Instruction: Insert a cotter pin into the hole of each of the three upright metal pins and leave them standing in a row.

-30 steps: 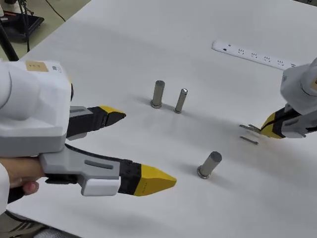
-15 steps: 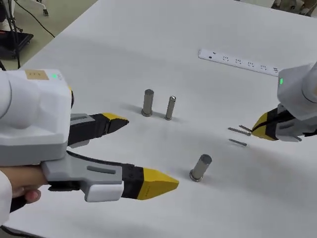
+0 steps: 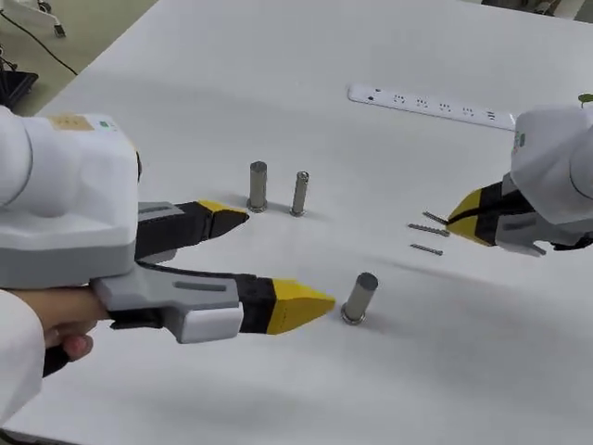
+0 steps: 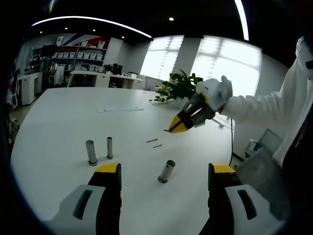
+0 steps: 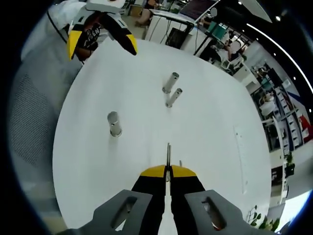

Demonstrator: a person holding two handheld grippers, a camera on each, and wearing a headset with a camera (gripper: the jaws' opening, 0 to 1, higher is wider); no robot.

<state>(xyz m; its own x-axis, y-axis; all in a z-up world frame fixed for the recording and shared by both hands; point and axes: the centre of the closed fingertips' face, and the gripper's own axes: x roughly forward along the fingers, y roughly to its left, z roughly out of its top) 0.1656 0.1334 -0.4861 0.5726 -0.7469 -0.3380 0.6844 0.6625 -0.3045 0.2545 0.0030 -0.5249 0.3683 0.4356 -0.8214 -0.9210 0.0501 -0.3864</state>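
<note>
Task barely started. Three upright grey steel cylinder pins stand on the white table: two side by side, the third nearer and apart. None shows a cotter pin through it, and there's no row yet. Right gripper, jaws pressed together, pinches one thin silver cotter pin close to the table. Two more cotter pins lie just beside its tip. Left gripper hovers near the closest pin, jaws spread, holding nothing. All three insertions left. Versus a second ago the view has shifted, which is the camera moving. Steel pins keep the same layout, right gripper still at the cotter pins, left still spread.
</note>
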